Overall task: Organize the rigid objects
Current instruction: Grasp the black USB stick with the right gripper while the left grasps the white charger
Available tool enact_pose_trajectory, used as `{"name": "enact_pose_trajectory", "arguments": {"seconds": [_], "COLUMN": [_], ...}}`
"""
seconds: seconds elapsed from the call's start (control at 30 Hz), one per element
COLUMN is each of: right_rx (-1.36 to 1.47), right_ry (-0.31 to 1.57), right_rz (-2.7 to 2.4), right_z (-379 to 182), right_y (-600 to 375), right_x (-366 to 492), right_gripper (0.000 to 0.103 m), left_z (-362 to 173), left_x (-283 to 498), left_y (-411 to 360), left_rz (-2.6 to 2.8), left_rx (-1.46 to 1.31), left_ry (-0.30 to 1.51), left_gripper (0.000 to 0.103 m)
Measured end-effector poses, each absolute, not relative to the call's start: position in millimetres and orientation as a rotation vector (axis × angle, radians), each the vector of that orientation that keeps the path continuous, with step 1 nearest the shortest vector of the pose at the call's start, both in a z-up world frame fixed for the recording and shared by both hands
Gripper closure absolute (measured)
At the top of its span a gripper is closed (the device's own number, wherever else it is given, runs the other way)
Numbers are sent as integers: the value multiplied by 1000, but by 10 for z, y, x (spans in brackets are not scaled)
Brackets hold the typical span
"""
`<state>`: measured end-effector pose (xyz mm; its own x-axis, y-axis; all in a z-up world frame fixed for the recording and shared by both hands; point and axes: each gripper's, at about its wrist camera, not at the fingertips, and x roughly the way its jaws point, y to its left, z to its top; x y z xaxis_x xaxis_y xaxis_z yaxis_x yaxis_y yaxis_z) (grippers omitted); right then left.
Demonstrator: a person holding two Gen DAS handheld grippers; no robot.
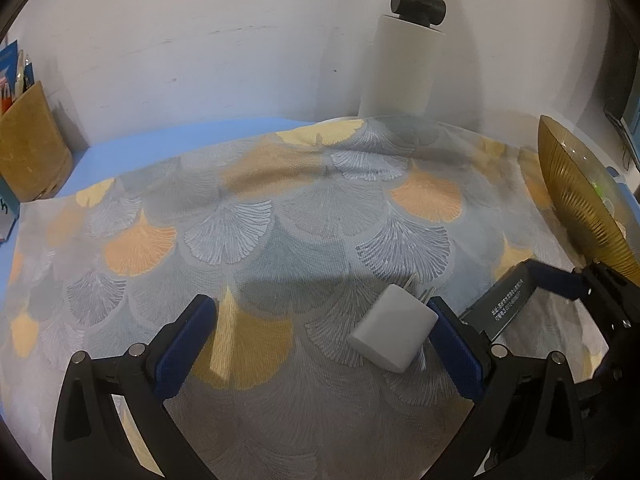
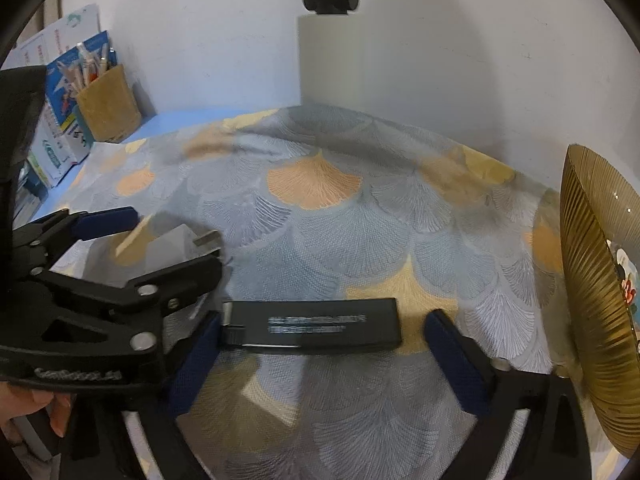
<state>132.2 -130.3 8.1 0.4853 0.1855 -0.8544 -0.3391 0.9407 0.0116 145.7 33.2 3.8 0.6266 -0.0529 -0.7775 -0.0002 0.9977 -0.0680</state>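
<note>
A blue table (image 1: pixel 168 132) carries a fan-patterned cloth (image 1: pixel 304 216); on the cloth lie a white charger (image 1: pixel 394 330), a black bar (image 2: pixel 316 326), and an amber ribbed dish (image 2: pixel 596 296) standing far right.

Dim, cool indoor light falls from above, casting soft grey shadows over the patterned tablecloth (image 1: pixel 280 216) and white wall (image 1: pixel 200 40). Fisheye distortion bends both views, with black vignetting in the corners. The black box (image 2: pixel 316 326) shows smeared lettering; the gold bowl (image 2: pixel 596 300) carries small glints.
</note>
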Motion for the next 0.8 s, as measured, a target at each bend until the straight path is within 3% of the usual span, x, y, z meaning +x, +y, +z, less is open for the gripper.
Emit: {"name": "enact_pose_trajectory", "arguments": {"seconds": [0.17,0.23,0.3,0.43,0.8], "right_rx": [-172,-168,-159,-159,-80], "right_ry": [1001,1000,1000,1001,887], "right_rz": [329,321,315,310,355], "right_z": [136,149,148,149,348], "right_y": [-1308,-1327,-1362,-1382,-1554], "right_x": [1244,1224,1195,1164,921], "right_gripper": [21,21,21,21,21], "left_z": [44,66,105,106,249], "left_x": [1465,1439,1400,1408,1271], "left_y": [309,284,231,93,374], "left_rz": [-39,-70,-150,-168,-104], "left_rx": [-61,-60,-64,-6,-118], "left_ry": [891,872,841,844,731], "left_gripper": [2,18,58,76,76]}}
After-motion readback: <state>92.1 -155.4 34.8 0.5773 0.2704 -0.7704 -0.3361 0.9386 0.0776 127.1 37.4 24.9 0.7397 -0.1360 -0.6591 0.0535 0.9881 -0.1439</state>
